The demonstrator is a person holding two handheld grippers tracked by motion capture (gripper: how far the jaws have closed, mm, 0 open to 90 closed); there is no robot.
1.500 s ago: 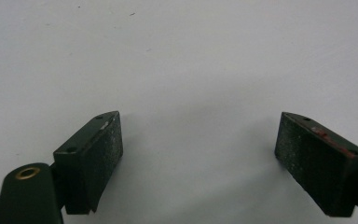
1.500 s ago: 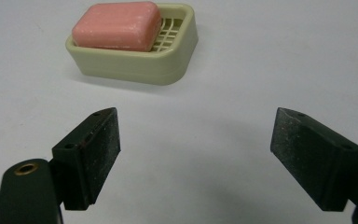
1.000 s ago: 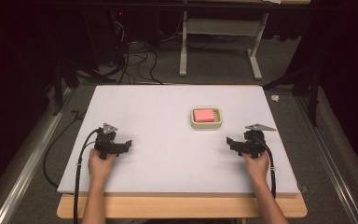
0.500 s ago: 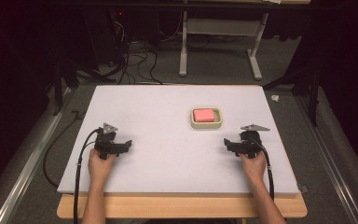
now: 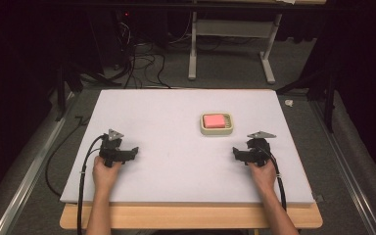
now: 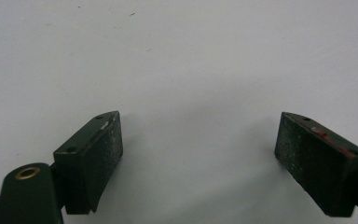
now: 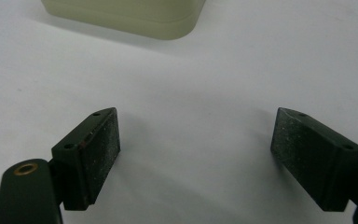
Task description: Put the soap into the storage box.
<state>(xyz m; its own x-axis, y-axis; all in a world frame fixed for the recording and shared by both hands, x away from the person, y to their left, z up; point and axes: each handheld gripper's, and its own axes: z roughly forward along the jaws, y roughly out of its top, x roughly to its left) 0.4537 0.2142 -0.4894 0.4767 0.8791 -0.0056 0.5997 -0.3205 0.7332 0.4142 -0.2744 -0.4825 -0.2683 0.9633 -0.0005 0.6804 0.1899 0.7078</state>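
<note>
Two hand-held grippers rested low on the table [image 5: 176,122], both with jaws spread wide and nothing between them. The left hand-held gripper [image 5: 133,152] sat at about eight o'clock on the white surface; in its own view bare table lay between the pads. The right hand-held gripper [image 5: 236,152] sat at about four o'clock, near the pale tray [image 5: 217,129], which stood just right of centre toward two o'clock, with a pink block [image 5: 214,120] lying inside it. In the right gripper view the tray's rim [image 7: 126,21] showed at twelve o'clock, ahead of the jaws and apart from them.

By my reading the reach had not begun; the next move called for the right hand-held gripper to advance to the tray. A matte white sheet covered a wooden top. Around it lay grey carpet, with cables [image 5: 142,58] and a desk frame [image 5: 230,49] at twelve o'clock in a dark room.
</note>
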